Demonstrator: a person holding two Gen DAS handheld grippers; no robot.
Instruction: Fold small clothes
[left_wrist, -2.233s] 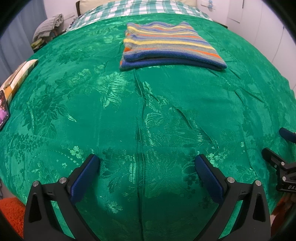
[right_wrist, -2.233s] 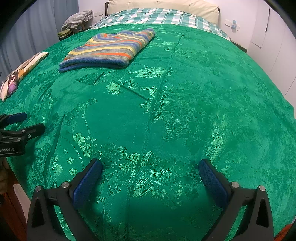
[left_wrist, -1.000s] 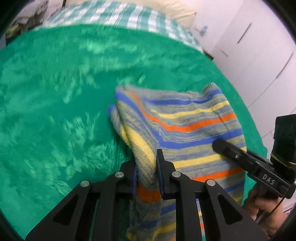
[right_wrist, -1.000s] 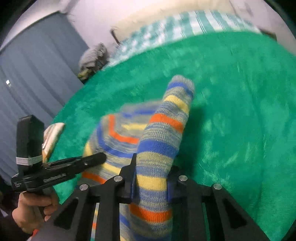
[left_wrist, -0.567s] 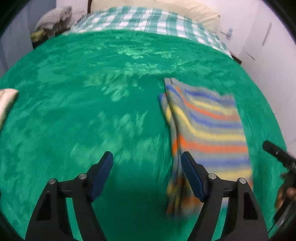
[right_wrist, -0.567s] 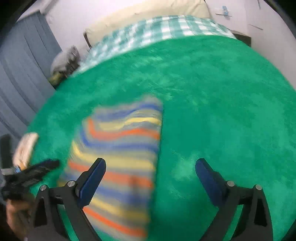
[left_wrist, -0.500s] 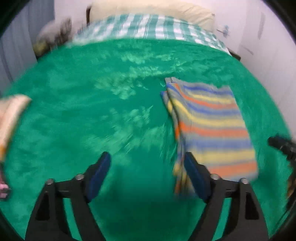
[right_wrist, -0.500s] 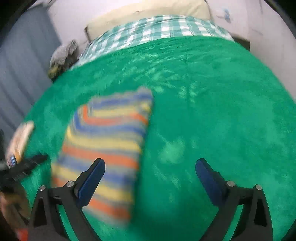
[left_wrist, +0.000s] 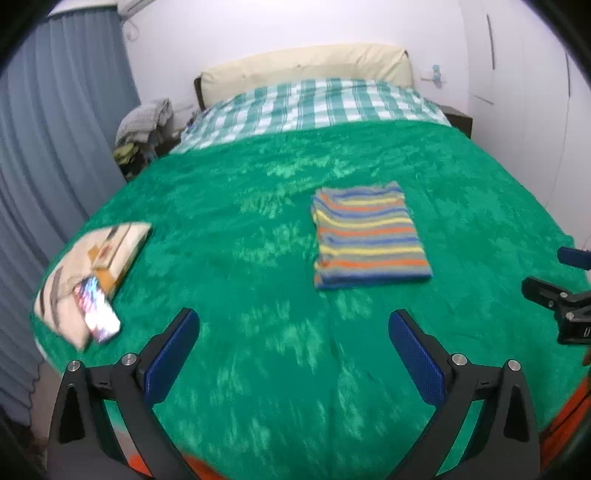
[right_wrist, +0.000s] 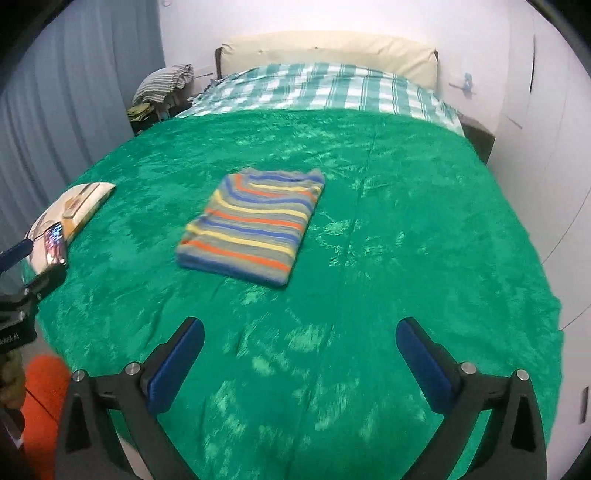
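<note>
**Striped garment released, folded flat on the bed**

The green bedspread (left_wrist: 258, 258) fills both views, and the striped garment (left_wrist: 369, 236) now lies on it as a neat rectangle — a second ago it hung pinched in both grippers. The left gripper (left_wrist: 293, 354) and right gripper (right_wrist: 299, 365) have just been opening and now stand wide apart, nothing between the pads, both pulled back well clear of the cloth. By the look of it, this fold is done — a phone (left_wrist: 96, 314) sits at the left edge, untouched.
</note>
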